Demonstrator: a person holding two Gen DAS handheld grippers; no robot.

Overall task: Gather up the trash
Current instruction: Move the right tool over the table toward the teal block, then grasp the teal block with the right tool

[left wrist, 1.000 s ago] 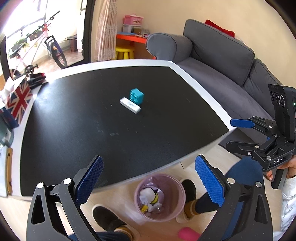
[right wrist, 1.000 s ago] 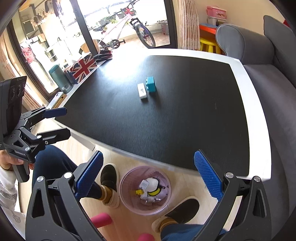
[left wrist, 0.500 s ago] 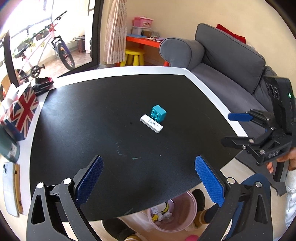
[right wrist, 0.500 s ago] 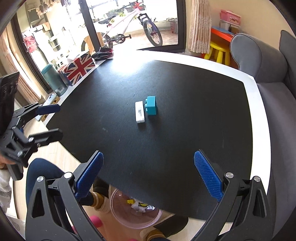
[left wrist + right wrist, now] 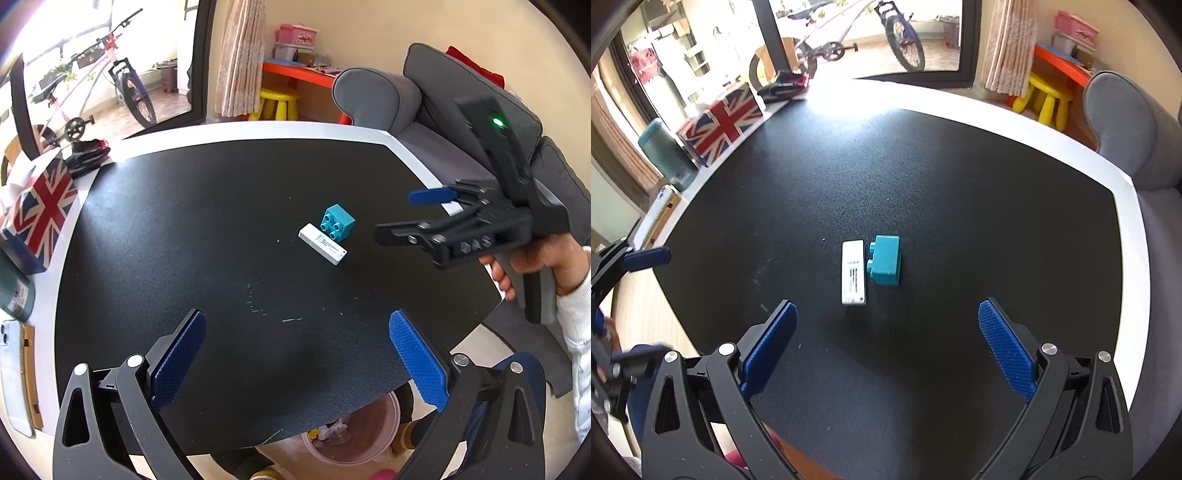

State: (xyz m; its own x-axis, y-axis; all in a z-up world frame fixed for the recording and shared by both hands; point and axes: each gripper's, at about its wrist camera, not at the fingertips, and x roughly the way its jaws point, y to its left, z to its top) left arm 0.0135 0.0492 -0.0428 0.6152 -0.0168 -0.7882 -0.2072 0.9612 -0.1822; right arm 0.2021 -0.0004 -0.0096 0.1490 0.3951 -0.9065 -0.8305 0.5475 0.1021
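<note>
Both tools hover spread wide and empty over the black surface (image 5: 960, 184): the left hand-held gripper (image 5: 295, 360) and the right hand-held gripper (image 5: 886, 349), whose body reads "DAS". Ahead, mid-surface, a white test cassette (image 5: 853, 272) with unreadable print lies beside a teal toy brick (image 5: 885, 265). A pink trash bin (image 5: 354, 439) sits below the near edge, a Union Jack box (image 5: 720, 122) at the far left.
</note>
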